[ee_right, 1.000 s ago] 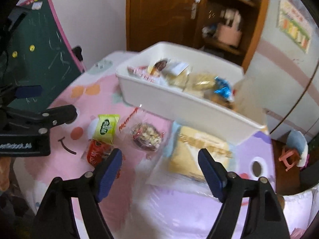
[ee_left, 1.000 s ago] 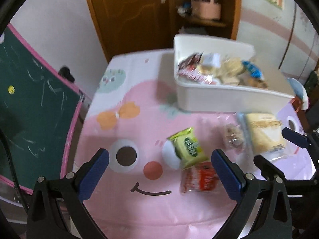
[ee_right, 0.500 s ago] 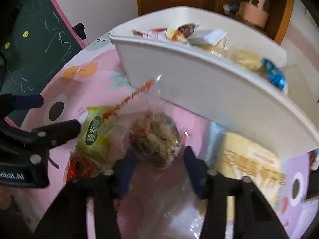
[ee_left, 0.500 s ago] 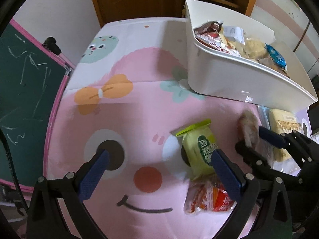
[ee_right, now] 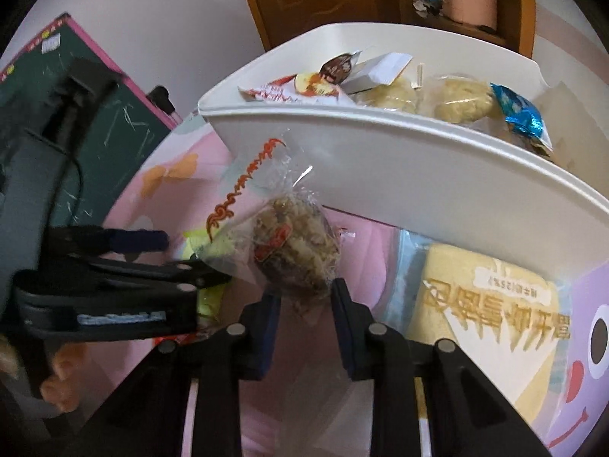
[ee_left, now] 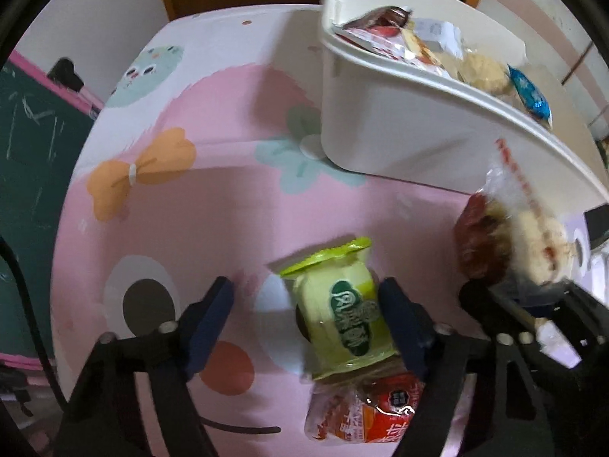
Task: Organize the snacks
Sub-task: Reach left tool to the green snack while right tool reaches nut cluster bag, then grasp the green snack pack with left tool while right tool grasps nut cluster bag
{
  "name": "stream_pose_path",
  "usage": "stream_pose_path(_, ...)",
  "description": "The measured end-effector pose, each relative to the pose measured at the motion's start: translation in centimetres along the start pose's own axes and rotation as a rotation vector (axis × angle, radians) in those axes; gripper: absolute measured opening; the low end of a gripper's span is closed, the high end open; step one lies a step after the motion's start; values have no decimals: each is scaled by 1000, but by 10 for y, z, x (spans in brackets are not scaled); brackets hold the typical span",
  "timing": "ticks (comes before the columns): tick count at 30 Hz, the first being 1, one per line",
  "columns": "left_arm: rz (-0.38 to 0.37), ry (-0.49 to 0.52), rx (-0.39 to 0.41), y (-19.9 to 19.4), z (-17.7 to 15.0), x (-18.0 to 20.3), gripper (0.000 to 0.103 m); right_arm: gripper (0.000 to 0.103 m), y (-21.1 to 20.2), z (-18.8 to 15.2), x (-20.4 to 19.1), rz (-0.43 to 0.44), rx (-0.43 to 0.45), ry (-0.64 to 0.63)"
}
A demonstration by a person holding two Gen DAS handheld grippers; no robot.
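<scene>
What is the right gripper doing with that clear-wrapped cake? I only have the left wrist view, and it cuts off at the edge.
Observer: The right gripper has just been closing, and its pads now pinch the bottom of the cake.
Operator: Is anything still on the table beyond it?
Observer: Yes, a large yellow packet lies flat beside the white bin.

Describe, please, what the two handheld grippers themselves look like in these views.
Both match: the left gripper and right gripper have black angular frames with silver pivot bolts and dark blue pads on the fingers. Seen from the right wrist, the left gripper carries a white lettered label, too blurred to read, and a black cable curves from its body. No sleeves show.
</scene>
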State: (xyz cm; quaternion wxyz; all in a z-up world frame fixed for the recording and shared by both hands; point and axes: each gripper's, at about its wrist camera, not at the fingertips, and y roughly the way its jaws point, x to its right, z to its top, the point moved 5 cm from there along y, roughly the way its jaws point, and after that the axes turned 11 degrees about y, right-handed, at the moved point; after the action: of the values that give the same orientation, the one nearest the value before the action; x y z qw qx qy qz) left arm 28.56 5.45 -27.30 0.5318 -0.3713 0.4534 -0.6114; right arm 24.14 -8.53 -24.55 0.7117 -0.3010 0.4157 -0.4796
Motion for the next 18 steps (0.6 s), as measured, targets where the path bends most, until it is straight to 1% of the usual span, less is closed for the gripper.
stream_pose_path(1,6,11,11,-1,0,2,64,27,-3,1,1,7,6,8)
stream_pose_path(2,5,15,22,-2,1,3,48,26,-6,1,3,15,9,16)
stream_pose_path(3,4,19,30,-4,1,4,36,26,-10,0,3,22,12,22)
stream_pose_path(6,-9,-19,42,-5,-1,-1,35,25,-18,-4,2,39,21,30)
stream_pose_path(9,-1,-55,63,-12,-6,-8,35,24,-26,-7,-4,51,40,28)
stream_pose_path(10,3,-61,76,-16,-8,-9,35,22,-30,-8,-5,56,51,25)
stream_pose_path(11,7,-65,90,-22,-8,-10,35,17,-36,-9,-4,60,60,22)
stream_pose_path(12,9,-67,104,-27,-8,-10,35,3,-41,-9,-6,64,72,19)
stream_pose_path(13,12,-65,125,-35,-8,-10,35,5,-46,-9,-8,69,77,16)
stream_pose_path(15,28,-50,157,-49,-10,-6,35,5,-54,-8,-11,66,92,7)
stream_pose_path(18,42,-38,176,-61,-13,-3,35,6,-57,-9,-13,54,84,-1)
